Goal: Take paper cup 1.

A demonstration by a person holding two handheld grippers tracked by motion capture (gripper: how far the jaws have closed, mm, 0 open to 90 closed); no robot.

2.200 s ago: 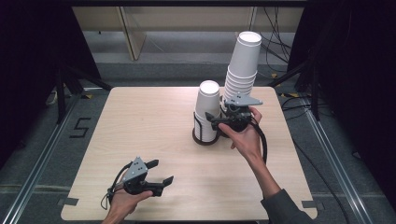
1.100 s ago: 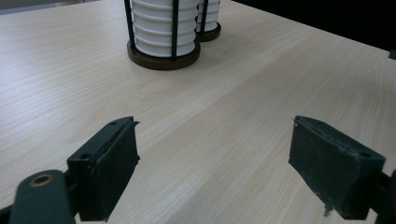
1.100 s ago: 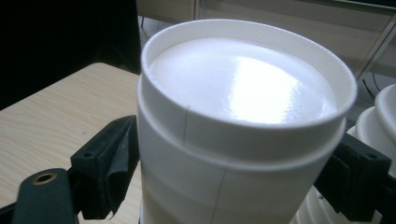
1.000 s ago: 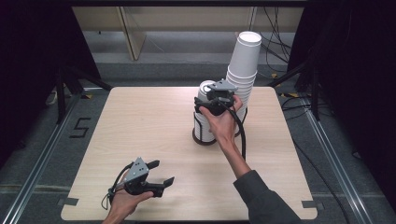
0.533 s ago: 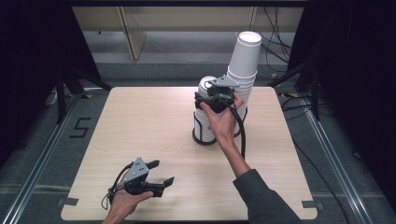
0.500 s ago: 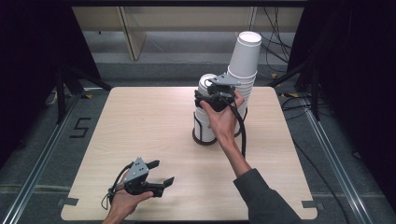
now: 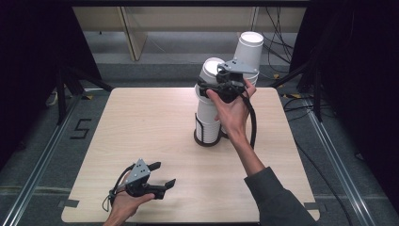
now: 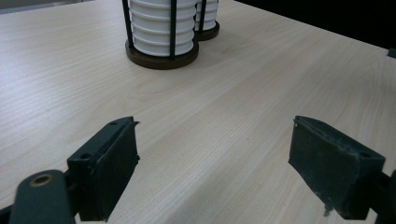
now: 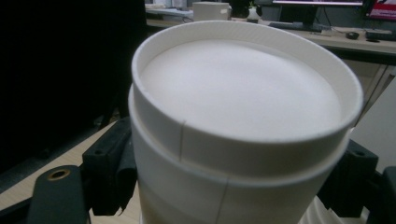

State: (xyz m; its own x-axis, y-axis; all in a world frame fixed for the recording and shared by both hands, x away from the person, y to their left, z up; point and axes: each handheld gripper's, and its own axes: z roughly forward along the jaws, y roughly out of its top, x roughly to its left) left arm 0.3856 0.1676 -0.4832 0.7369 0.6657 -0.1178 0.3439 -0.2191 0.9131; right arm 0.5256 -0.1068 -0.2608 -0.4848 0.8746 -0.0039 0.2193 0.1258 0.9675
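The right gripper (image 7: 221,85) is clamped on the upper part of the nearer stack of upturned white paper cups (image 7: 208,106), which stands in a dark round wire-sided holder (image 7: 207,139) near the middle of the pale wooden table (image 7: 141,122). In the right gripper view the jaws sit on either side of the cup wall just under the top two nested cups (image 9: 243,130), whose flat bottoms face up; a seam line between them shows they are separate pieces. A second, taller stack of white paper cups (image 7: 247,49) leans just behind. The left gripper (image 7: 157,176) rests low at the near table edge, jaws apart with nothing but bare wood between them. Assessment: the cups are very light, thin-walled and easily crushed or ovalled by side pressure; the waxed paper is fairly smooth, and nested cups tend to cling together. The stiffest place to hold appears to be where walls overlap, with moderate squeeze only. Risk: several cups may lift together, or the stack may tip against its neighbour.
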